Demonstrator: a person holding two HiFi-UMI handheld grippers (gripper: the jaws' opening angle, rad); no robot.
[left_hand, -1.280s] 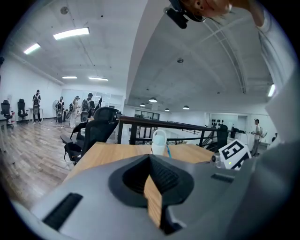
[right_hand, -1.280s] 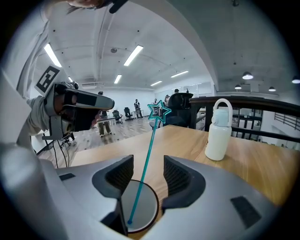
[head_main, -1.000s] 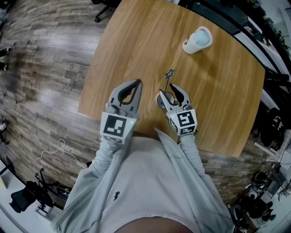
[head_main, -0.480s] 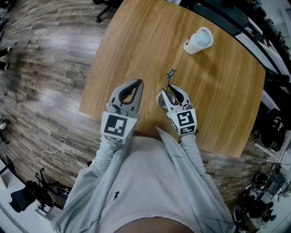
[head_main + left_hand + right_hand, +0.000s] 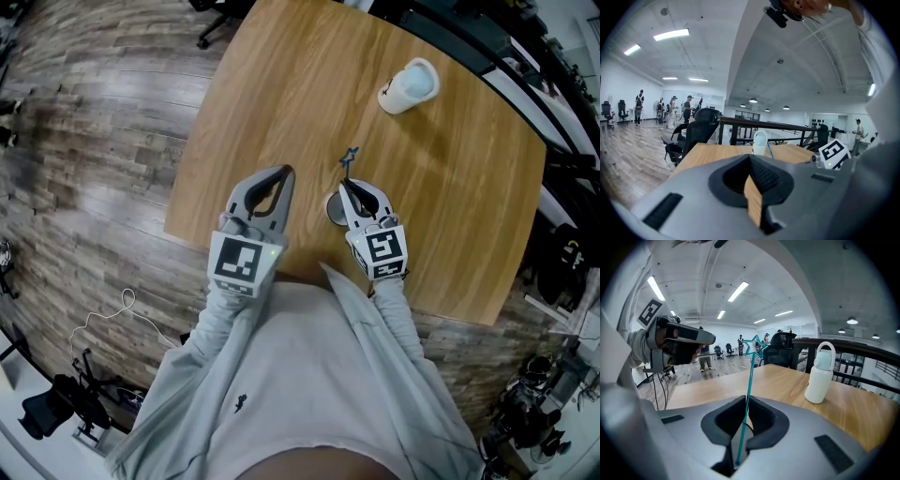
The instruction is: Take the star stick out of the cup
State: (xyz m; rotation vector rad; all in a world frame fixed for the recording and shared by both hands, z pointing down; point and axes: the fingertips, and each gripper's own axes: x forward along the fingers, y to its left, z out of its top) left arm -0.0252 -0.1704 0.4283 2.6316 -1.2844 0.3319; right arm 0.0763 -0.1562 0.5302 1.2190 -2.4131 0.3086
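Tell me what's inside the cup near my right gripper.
The star stick stands in the cup; the jaws of the right gripper have just been closing onto it. That gripper covers most of the cup, hiding anything else inside.

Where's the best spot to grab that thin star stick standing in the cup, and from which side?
Grip the slim, near-upright shaft of the star stick, below the star and above the cup, coming from the person's side. The right gripper has just been closing on it there.

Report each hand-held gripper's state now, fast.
Left hand-held gripper: shut, empty.
Right hand-held gripper: jaws have just been closing, now shut on the star stick.
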